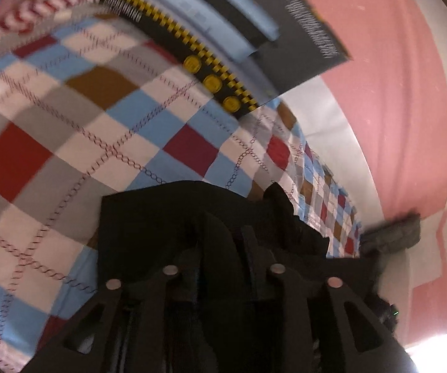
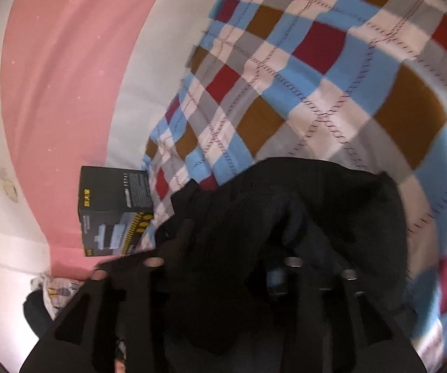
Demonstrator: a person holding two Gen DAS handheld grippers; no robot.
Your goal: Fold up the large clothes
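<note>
A black garment (image 1: 148, 217) lies bunched on a checked bedspread (image 1: 99, 124) of blue, white, grey, red and brown squares. My left gripper (image 1: 234, 233) points down at it, its two fingers close together with a fold of the black cloth pinched between them. In the right wrist view the same black garment (image 2: 332, 202) drapes over my right gripper (image 2: 245, 233) and hides most of its fingers. Its jaws stand wide apart, and the cloth lies loosely on them above the checked bedspread (image 2: 316, 77).
A dark box with yellow print (image 1: 285, 31) (image 2: 114, 211) stands at the bedspread's edge against a pink and white wall (image 1: 394, 93). A red-and-white cloth (image 1: 52, 3) lies beside the box. A grey object (image 1: 394, 233) sits by the wall. A patterned cloth (image 2: 58, 289) lies low on the left.
</note>
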